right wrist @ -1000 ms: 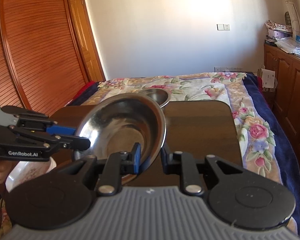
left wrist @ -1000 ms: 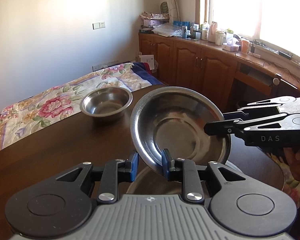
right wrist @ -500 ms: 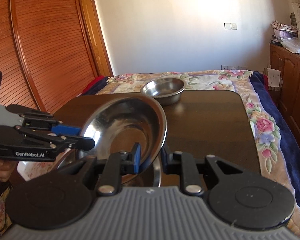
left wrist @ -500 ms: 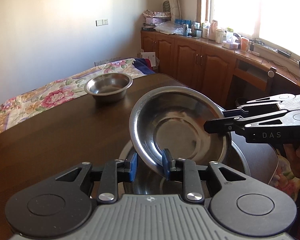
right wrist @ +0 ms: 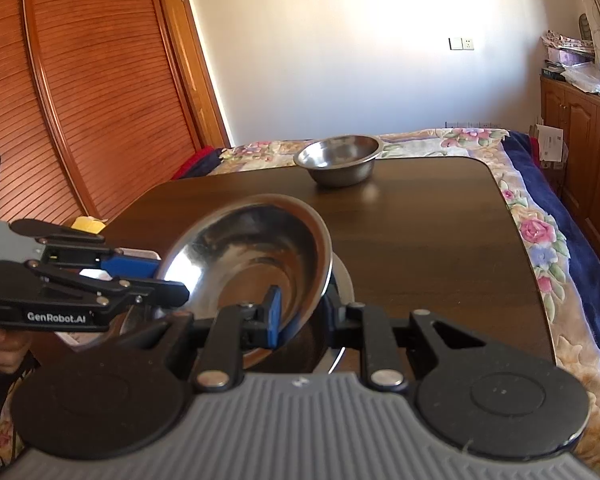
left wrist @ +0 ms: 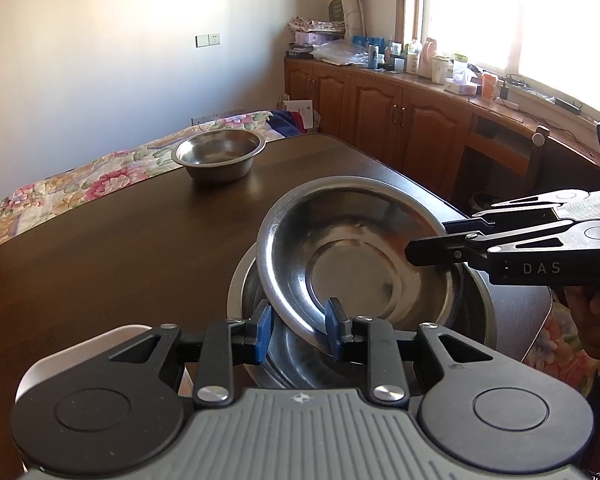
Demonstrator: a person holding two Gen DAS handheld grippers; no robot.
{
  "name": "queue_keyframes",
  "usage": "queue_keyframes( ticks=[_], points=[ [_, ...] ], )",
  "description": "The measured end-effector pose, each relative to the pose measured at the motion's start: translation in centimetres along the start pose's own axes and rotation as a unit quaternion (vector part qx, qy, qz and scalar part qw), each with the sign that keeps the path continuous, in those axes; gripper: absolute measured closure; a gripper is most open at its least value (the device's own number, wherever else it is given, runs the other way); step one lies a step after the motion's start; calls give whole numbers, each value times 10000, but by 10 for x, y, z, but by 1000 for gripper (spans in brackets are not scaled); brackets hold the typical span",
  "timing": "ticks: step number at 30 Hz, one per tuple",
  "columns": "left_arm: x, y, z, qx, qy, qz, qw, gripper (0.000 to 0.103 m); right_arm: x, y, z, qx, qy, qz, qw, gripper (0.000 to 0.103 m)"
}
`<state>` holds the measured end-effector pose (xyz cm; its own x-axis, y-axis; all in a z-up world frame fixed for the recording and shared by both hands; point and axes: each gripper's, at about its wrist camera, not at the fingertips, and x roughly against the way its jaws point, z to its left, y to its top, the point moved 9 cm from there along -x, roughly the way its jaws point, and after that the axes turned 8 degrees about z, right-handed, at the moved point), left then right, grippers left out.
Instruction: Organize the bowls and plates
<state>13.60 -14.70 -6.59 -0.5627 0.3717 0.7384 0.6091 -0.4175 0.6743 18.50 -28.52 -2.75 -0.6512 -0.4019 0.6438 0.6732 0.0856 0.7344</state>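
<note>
Nearest the cameras, the left claw [left wrist: 298, 330] straddles the near rim of a steel plate [left wrist: 356, 256], its blue pads spread a little — the rim sits between them but seems barely pinched, if at all. The right claw [right wrist: 300, 314] is pressed together on the opposite rim, so the plate hangs tilted between both, low over a larger steel dish [left wrist: 472, 304] on the desk [left wrist: 112, 240], probably to nest it there without a clatter. Farther off, a steel bowl [right wrist: 338, 158] waits alone near the desk's far edge — likely next for stacking.
</note>
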Motion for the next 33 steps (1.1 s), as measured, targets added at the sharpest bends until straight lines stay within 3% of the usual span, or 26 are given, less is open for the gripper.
queue_keyframes(
  ticks=[20,33],
  points=[
    [-3,-11,4,-94,49,64,9999,74,-6,-10,15,538,-134,288,9980,80],
    [-2,-5,9,42,34,-7,10000,75,-2,-8,15,983,-305,424,9938,90]
  ],
)
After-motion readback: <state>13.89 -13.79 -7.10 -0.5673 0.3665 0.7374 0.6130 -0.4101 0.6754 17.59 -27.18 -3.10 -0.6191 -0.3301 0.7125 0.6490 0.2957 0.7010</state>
